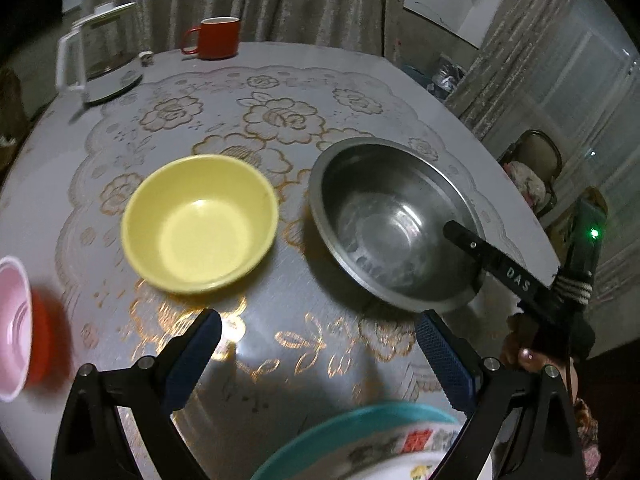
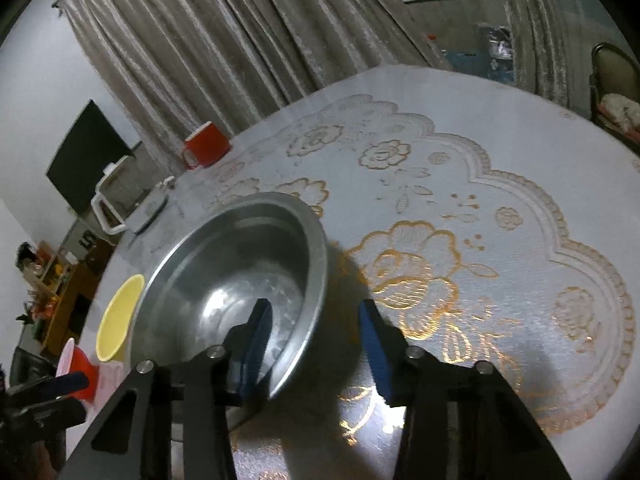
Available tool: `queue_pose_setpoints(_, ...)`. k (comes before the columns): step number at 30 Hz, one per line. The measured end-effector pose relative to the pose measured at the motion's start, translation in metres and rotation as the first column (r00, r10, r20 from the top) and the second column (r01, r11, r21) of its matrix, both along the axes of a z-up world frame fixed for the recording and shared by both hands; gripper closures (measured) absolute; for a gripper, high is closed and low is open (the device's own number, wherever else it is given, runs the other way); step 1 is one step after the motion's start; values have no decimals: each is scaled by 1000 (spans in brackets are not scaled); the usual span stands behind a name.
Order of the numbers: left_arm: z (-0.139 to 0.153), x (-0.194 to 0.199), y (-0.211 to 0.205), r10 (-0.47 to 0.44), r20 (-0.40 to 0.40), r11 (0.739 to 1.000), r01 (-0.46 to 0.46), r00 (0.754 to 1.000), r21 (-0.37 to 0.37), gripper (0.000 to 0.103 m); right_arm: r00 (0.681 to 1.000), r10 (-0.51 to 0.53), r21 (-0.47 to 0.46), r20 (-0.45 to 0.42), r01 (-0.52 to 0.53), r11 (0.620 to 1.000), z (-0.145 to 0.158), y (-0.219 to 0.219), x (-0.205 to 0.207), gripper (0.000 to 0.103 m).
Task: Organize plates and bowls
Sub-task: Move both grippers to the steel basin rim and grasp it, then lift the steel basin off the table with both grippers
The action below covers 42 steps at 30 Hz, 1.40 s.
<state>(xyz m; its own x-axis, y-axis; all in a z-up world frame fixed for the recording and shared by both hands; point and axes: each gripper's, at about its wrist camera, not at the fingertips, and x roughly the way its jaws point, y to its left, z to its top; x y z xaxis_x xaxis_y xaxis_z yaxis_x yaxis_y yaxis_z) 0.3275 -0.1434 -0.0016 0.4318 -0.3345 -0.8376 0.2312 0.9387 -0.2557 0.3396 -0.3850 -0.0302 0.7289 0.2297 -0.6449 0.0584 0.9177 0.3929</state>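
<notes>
Yellow bowl [image 1: 200, 224] upright beside steel bowl [image 1: 394, 224]; teal plate [image 1: 340, 432] nearer.

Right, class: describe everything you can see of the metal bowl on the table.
The metal bowl is a wide, round basin that looks like steel, dull grey and shiny, with a flat rolled rim and a scuffed, empty inside. It sits upright on the lace-patterned tablecloth, right of the yellow bowl and apart from it. The right tongs are open and straddle its near rim, one finger inside the bowl, the other outside; whether they touch it is unclear.
</notes>
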Motion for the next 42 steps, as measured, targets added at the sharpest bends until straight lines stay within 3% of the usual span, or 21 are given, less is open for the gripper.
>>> queue_pose_setpoints(4,-7,14,-9,-17,-6,1000,17,1000,10,8,999,19,-22,26,-18,1000,3,5,-2,66)
queue_pose_setpoints(7,-14,26,-14,-19,-24,1000,19,1000,5,17,999,30,-30,30,-29,999,4,7,-1,74)
queue_pose_setpoints(16,-22,41,-36,-70,-16,997,70,997,38,21,1000,23,-71,-9,-23,997,1,11,5,76)
queue_pose_setpoints(18,-25,44,-40,-82,-20,996,82,996,44,28,999,23,-70,-25,-25,997,-2,10,7,81)
queue_pose_setpoints(30,-37,49,-61,-139,-8,986,139,990,90,62,999,37,-144,-23,-40,989,1,23,7,86)
queue_pose_setpoints(35,-35,48,-61,-145,-8,988,145,989,59,62,999,25,-158,-21,-28,987,2,23,6,86)
queue_pose_setpoints(42,-33,42,-60,-152,-12,987,152,988,42,62,1000,4,-100,-2,-4,995,2,14,0,89)
